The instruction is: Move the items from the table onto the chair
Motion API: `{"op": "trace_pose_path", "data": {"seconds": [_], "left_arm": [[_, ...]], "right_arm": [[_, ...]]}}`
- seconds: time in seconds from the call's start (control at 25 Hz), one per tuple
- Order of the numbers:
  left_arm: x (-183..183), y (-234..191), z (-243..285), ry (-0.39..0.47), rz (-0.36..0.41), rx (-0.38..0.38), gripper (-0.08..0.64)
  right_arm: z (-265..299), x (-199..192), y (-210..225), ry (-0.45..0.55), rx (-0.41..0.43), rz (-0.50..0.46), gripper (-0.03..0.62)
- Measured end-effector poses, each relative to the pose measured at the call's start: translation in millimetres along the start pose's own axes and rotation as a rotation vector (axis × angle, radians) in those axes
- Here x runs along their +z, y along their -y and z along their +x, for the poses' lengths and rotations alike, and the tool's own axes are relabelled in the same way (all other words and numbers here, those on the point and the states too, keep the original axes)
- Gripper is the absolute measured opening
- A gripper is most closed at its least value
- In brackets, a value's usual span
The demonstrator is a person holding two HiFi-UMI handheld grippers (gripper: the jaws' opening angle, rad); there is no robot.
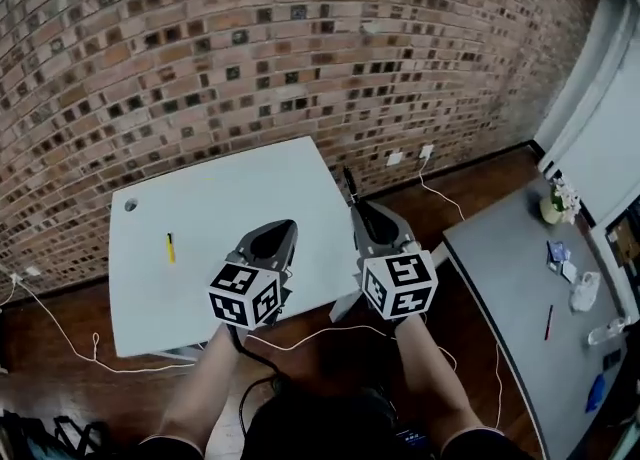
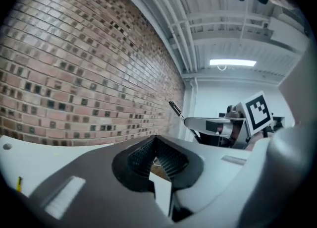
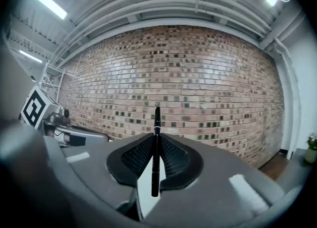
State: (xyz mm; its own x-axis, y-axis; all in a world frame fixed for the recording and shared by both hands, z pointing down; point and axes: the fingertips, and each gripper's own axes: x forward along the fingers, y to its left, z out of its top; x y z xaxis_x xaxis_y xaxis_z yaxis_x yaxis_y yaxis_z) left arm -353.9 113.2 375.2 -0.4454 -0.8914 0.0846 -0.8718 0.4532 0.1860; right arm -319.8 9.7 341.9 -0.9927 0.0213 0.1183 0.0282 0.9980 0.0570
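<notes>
My right gripper (image 1: 360, 210) is shut on a slim black pen (image 1: 349, 183), which stands upright between its pads (image 3: 156, 147) and pokes out past the tips. It hovers just off the right edge of a white table (image 1: 250, 188). My left gripper (image 1: 285, 226) hangs over that table's front part with its pads together and nothing between them (image 2: 157, 147). A yellow pen (image 1: 170, 247) lies on the white table to the left of the left gripper. From the left gripper view, the right gripper (image 2: 218, 125) shows with the black pen (image 2: 175, 108) sticking up.
A grey table (image 1: 510, 278) at the right carries a red pen (image 1: 548, 322), a white crumpled item (image 1: 583, 291), blue items (image 1: 558, 251) and a small plant pot (image 1: 553, 206). A white cable (image 1: 330, 333) trails over the wooden floor. A brick wall (image 1: 300, 38) stands behind.
</notes>
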Motion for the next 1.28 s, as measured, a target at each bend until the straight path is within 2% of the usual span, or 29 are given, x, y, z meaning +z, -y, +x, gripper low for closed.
{"op": "trace_pose_path", "data": {"seconds": [0.32,0.56,0.8,1.08,1.28], "left_arm": [[-13,165,106,-0.025,0.016,-0.199,0.012],[-40,295,168,-0.067,0.022,-0.363,0.012],[-75,424,221,-0.126,0.044,-0.537,0.012],[-113,569,254,-0.195,0.065,-0.746,0.012],[-136,644,259,-0.249,0.093,-0.867,0.012]], "right_arm": [[-127,-20,153,-0.005,-0.198,0.03,0.041],[-222,-40,252,-0.018,-0.347,0.053,0.041],[-334,-80,339,-0.048,-0.533,0.107,0.041],[-473,-125,404,-0.092,-0.781,0.185,0.041],[-547,-155,429,-0.134,-0.92,0.245,0.041]]}}
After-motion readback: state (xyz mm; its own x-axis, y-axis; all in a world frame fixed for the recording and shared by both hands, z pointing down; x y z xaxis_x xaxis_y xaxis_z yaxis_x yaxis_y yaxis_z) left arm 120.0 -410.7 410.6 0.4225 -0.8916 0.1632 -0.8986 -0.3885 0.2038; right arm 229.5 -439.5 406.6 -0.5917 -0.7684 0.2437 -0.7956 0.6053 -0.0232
